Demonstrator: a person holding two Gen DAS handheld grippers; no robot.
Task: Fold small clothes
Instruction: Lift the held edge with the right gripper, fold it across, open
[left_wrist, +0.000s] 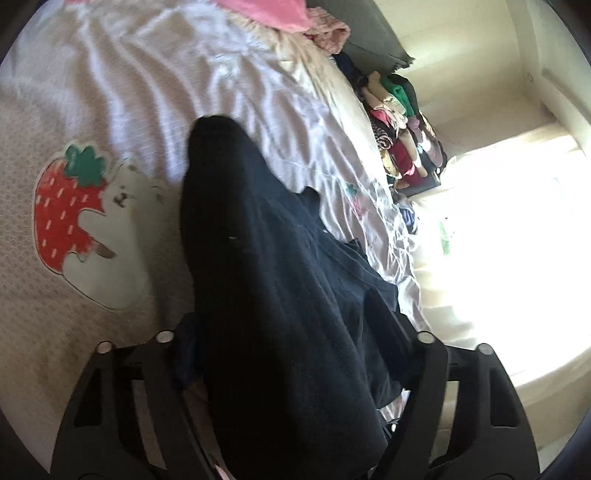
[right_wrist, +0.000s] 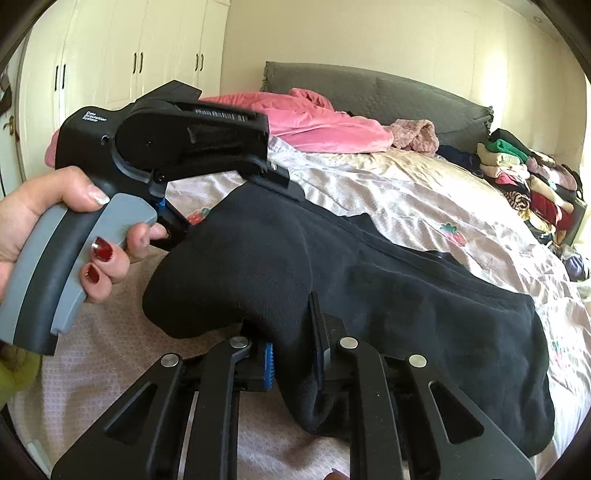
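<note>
While the dark navy garment (right_wrist: 332, 266) lies draped across the middle of the right wrist frame, the right gripper (right_wrist: 295, 354) at the bottom centre has its jaws drawn narrow, with a fold of the cloth's near edge pinched between the blue-padded fingers (right_wrist: 267, 363). At the left of that frame a hand (right_wrist: 55, 229) with red-painted nails grips the grey handle of the left gripper (right_wrist: 177, 229), whose front end touches the garment's upper left part; the cloth hides its tips there.

From the left wrist view, the same garment (left_wrist: 280, 295) fills the centre and bottom, bunched up between the two black finger arms of the left gripper (left_wrist: 295, 350). The jaws stand fairly wide with cloth between them, but whether the pads press on it I cannot tell.

Under the garment lies a pale pink bedspread (right_wrist: 406, 184) with a strawberry print (left_wrist: 62, 218). A pink cloth (right_wrist: 314, 125) lies in the upper centre, before a grey headboard (right_wrist: 369, 92). A pile of folded clothes (right_wrist: 524, 181) sits at the right edge.
</note>
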